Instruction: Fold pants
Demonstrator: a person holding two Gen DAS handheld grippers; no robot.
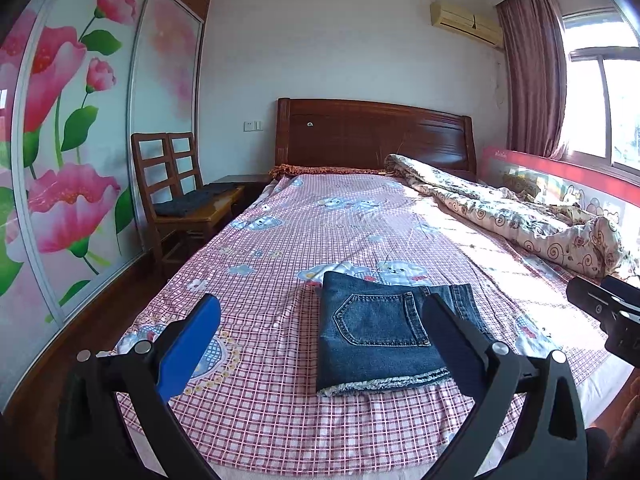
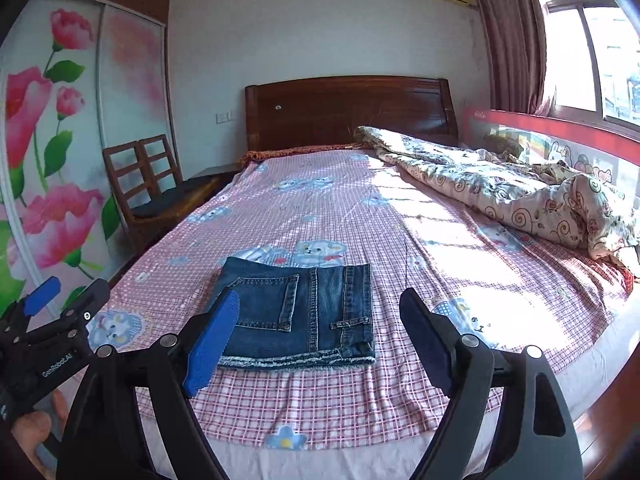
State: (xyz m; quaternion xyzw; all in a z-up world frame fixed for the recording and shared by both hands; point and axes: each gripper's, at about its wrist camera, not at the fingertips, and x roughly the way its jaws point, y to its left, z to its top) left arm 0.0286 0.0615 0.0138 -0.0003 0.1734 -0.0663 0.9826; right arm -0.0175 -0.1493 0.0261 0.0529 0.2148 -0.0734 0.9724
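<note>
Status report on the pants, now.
Left gripper open, empty. Right gripper open, empty. Jeans folded flat on the bed, untouched. Nothing in the way.

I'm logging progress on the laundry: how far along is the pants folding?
Done: the jeans lie folded into a compact rectangle on the checked bedsheet, back pocket up. In hand: nothing; the left tongs and right tongs both stand open above the bed, clear of the denim. Left: apparently nothing except perhaps putting them away.

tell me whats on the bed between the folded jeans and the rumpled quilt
Nothing but bare checked sheet between the folded jeans and the quilt, clearest in the right wrist view.
</note>
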